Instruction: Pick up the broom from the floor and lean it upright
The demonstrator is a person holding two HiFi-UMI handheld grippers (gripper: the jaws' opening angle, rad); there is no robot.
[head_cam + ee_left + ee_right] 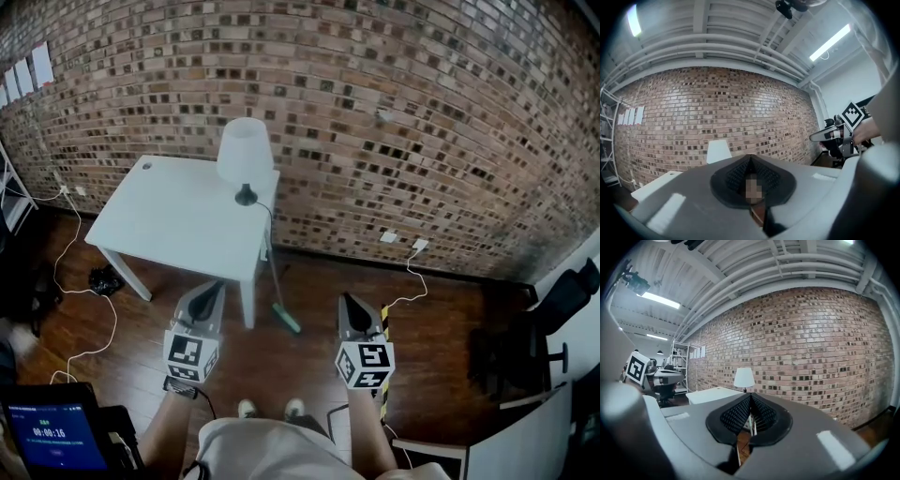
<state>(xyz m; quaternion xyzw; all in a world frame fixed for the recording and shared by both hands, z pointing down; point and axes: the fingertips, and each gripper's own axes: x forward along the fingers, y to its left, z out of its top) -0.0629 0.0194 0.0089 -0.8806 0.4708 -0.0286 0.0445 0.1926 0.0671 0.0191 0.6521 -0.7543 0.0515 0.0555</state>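
Observation:
The broom (pixel 277 286) stands nearly upright against the right side of the white table (pixel 169 220), its green head (pixel 288 321) resting on the wood floor. My left gripper (pixel 217 287) is held in front of the table's near edge, left of the broom and apart from it. In the left gripper view its jaws (pixel 751 160) meet with nothing between them. My right gripper (pixel 347 300) hangs to the right of the broom, also apart from it. Its ribbed pads (pixel 750 398) are pressed together and hold nothing. Both grippers point toward the brick wall.
A white lamp (pixel 245 155) stands on the table's far right corner, its cord running down the side. White cables (pixel 89 291) trail over the floor at left and right. A black office chair (pixel 534 337) and a white panel (pixel 520 441) stand at right; a tablet (pixel 52 436) is at lower left.

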